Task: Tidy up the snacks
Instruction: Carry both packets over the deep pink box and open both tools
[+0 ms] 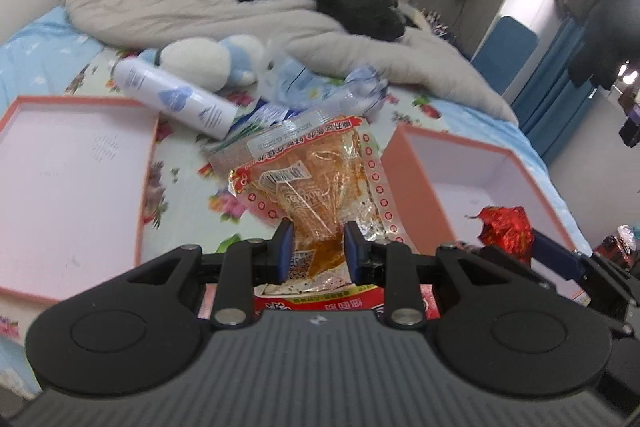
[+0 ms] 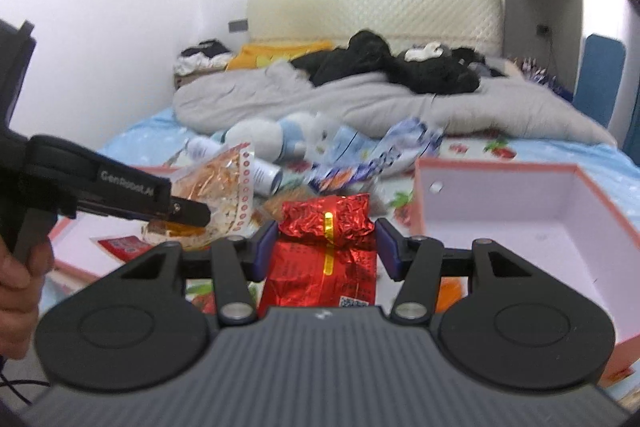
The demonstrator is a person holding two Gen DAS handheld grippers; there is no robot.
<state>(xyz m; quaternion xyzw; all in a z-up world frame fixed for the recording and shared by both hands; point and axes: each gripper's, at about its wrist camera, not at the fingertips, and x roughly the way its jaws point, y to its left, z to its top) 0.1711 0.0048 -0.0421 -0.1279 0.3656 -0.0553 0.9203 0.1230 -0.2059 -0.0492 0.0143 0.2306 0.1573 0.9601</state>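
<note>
My left gripper (image 1: 317, 251) is shut on a clear orange snack bag (image 1: 320, 183) with red-dotted edges, held up above the bed. In the right wrist view that same bag (image 2: 224, 195) hangs from the left gripper (image 2: 188, 217) at the left. A crinkled red foil snack packet (image 2: 326, 247) sits between the blue pads of my right gripper (image 2: 326, 251), which is shut on it. The packet's top (image 1: 506, 231) also shows at the right of the left wrist view. The deep pink box (image 2: 520, 227) lies open to the right, its white inside showing.
The pink box lid (image 1: 72, 195) lies flat on the floral sheet at the left. A white spray can (image 1: 176, 99), a blue-and-white plush toy (image 1: 216, 59) and loose blue wrappers (image 2: 380, 155) lie behind. A grey duvet (image 1: 240, 15) with black clothes fills the far bed. A hand (image 2: 16, 275) grips the left tool.
</note>
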